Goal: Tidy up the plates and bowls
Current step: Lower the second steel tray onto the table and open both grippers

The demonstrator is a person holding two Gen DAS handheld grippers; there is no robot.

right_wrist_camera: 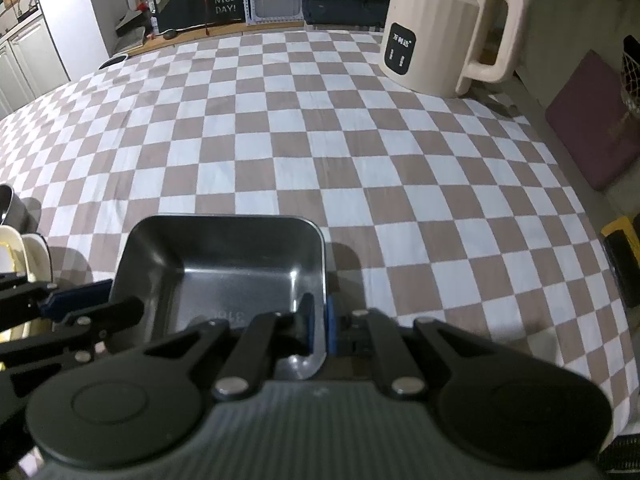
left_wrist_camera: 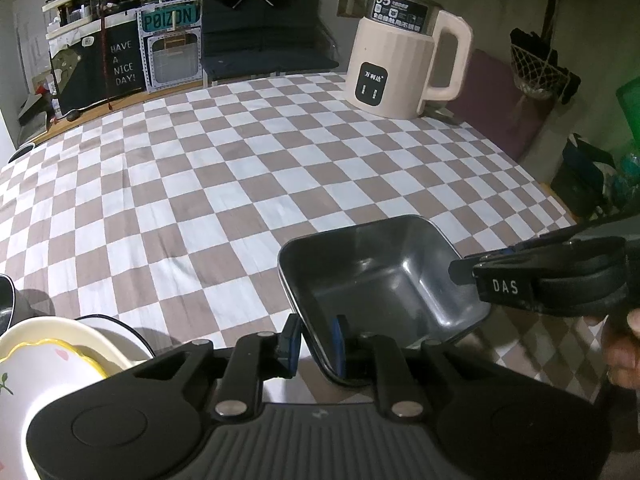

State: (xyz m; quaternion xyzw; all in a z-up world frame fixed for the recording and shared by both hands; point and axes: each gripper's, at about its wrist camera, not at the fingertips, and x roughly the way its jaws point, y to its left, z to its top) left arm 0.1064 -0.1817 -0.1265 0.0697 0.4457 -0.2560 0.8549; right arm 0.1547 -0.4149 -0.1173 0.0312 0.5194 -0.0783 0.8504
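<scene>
The counter [right_wrist_camera: 360,152], under a brown-and-white checked cloth, carries a cream kettle [right_wrist_camera: 440,36] at its far right, well clear of the work, and a stack of pale plates and bowls [left_wrist_camera: 60,356] at the near left edge, probably where dishes are gathered. The square dark metal tray [right_wrist_camera: 224,264] sits near the front, held from two sides, likely to keep it level. The right gripper [right_wrist_camera: 318,326] has narrow jaws clamped on its right wall, while the left gripper [left_wrist_camera: 316,338] straddles the near-left rim, jaws narrow but looser.
</scene>
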